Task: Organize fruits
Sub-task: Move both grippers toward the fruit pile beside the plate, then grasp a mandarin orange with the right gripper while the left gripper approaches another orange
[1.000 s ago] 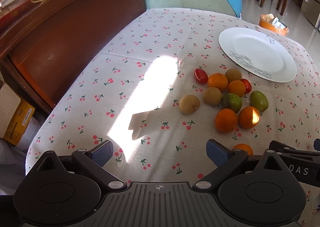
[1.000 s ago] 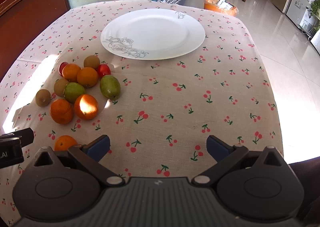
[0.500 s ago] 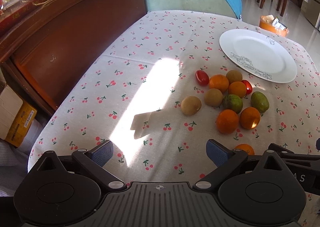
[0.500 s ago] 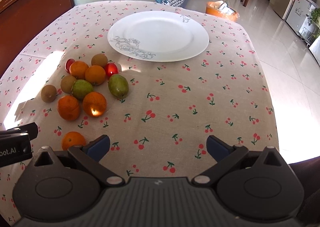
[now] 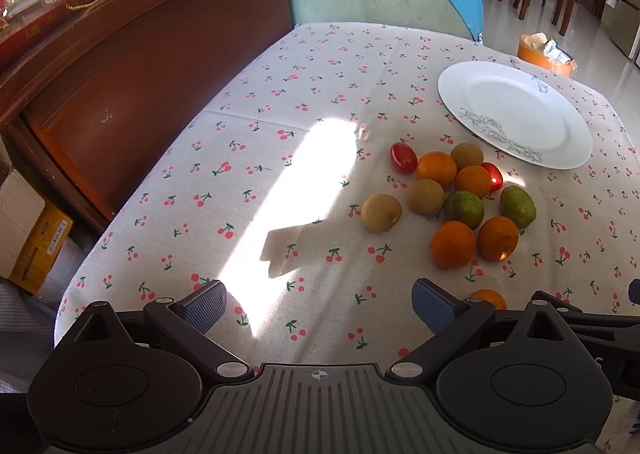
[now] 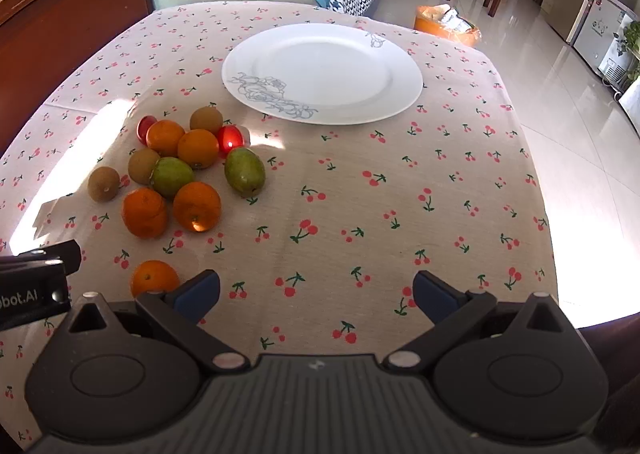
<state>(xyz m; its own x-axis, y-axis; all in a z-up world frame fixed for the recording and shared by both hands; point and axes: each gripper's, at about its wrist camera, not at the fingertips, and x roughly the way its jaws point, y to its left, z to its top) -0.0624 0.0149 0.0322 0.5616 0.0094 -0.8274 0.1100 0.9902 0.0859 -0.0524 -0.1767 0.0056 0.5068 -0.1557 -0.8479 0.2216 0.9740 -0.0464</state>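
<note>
Ahead of my right gripper (image 6: 316, 290) the cherry-print tablecloth (image 6: 400, 182) lies bare up to the white plate (image 6: 340, 54), so I can pass straight there. To its left the fruit cluster (image 6: 176, 170) blocks the way, with a lone orange (image 6: 154, 278) just beside my left fingertip. My left gripper (image 5: 318, 302) has open cloth in front and to the left; the wooden cabinet (image 5: 140, 66) walls off the far left edge, and the fruits sit to its right.
</note>
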